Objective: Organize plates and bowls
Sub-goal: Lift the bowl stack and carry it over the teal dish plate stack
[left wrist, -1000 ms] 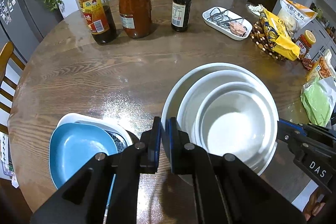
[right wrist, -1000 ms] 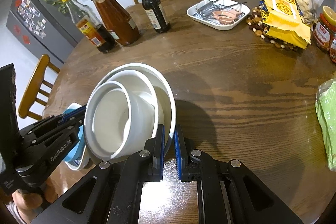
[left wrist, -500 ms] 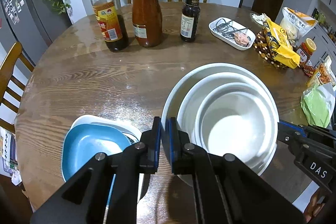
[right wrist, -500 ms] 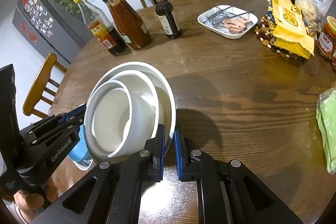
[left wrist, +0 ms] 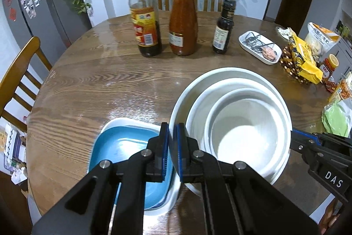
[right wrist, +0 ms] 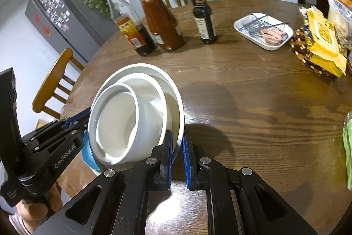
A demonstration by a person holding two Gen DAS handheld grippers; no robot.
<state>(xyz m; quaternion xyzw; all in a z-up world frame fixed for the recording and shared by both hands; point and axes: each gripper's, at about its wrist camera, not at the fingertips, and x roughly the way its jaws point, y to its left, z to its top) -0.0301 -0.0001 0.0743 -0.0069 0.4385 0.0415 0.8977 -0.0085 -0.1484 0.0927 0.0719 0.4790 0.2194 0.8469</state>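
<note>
Bowls (left wrist: 237,124) nested three deep hang tilted over the worktop (left wrist: 99,85), rim pinched by left gripper (left wrist: 171,153) and right gripper (right wrist: 177,158); uneven motion could slide the inner ones out.

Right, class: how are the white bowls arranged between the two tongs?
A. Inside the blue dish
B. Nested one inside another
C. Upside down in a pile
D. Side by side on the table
B: the white bowls sit nested, rims up, smallest innermost, gripped at opposite rims by the left tongs and right tongs.
</note>
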